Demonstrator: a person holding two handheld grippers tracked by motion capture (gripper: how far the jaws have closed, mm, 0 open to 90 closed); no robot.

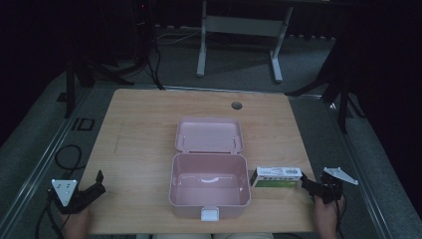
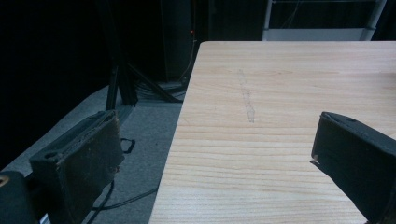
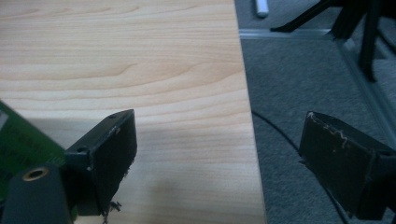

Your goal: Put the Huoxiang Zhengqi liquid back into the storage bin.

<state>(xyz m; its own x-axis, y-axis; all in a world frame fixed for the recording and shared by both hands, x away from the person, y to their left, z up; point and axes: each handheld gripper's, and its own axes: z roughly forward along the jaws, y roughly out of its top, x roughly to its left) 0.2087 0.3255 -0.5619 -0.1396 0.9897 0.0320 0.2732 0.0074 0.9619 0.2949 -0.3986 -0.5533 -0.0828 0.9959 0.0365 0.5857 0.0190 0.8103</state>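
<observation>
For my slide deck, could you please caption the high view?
Open pink box mid-table, green-and-white carton beside it, open right hand-held gripper near the carton.

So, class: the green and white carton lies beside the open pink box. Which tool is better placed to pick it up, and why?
The right tool. It sits open right next to the carton, at the box's right side. The left tool, also open, is at the table's far left edge, with the box between it and the carton.

wooden table (image 1: 144, 134), metal stand (image 1: 239, 30) behind
</observation>
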